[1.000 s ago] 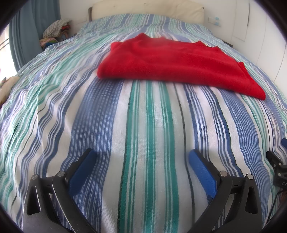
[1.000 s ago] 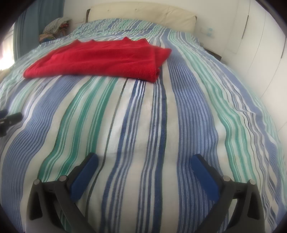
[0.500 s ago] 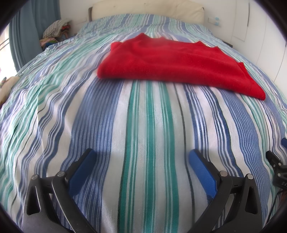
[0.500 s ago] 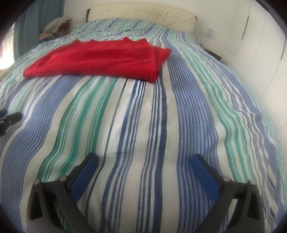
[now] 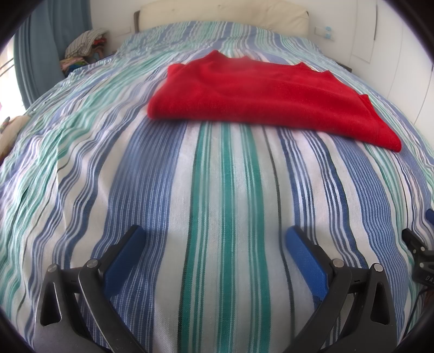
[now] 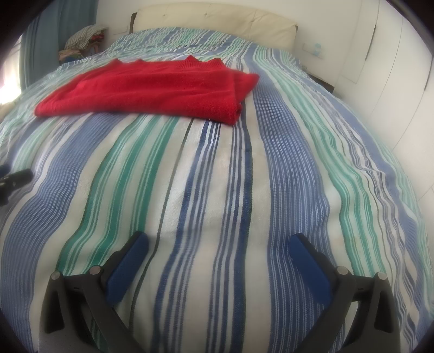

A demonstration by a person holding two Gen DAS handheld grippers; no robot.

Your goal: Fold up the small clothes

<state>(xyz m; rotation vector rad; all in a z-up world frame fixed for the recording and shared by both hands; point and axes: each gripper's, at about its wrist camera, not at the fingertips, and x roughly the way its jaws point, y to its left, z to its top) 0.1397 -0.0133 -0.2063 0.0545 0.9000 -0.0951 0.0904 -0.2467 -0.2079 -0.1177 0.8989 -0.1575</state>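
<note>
Lying folded on the far half of the bed [image 5: 217,190], a red garment [image 5: 260,100] is seen as a flat, wide rectangle on the blue, green and white striped cover. In the right wrist view the same garment [image 6: 152,89] is placed to the far left, with a second folded layer showing at its right end. The left gripper [image 5: 214,241] is held low over the near part of the bed, well apart from the garment, its jaws spread wide with nothing between them. The right gripper [image 6: 219,244] is held likewise, jaws wide apart and empty. A cream headboard [image 5: 217,13] is seen at the far end, a pile of clothes [image 5: 84,46] at the far left beside a blue curtain [image 5: 40,49], and white cupboard doors [image 6: 393,81] along the right.
</note>
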